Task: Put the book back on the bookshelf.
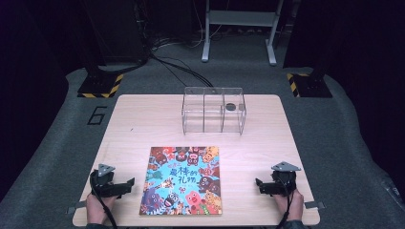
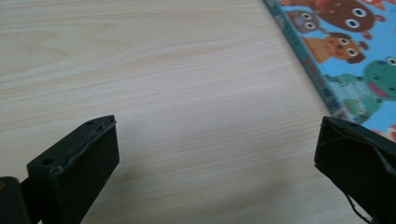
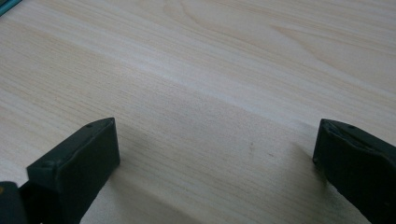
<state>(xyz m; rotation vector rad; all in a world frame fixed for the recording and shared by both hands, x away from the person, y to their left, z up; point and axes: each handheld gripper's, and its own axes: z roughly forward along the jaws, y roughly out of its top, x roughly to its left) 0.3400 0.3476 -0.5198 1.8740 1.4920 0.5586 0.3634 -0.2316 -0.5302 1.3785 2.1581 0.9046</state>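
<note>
At the table's near edge, my 2 grippers, left (image 1: 128, 185) and right (image 1: 258, 183), rest wide open and empty either side of the book (image 1: 182, 180), lying flat between them. Likely next: close in on its edges.

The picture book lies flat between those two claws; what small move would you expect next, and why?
Probably the left gripper slides toward the book: its jaws stand open, the book's edge lies just beside one jaw, and nothing is held yet.
</note>
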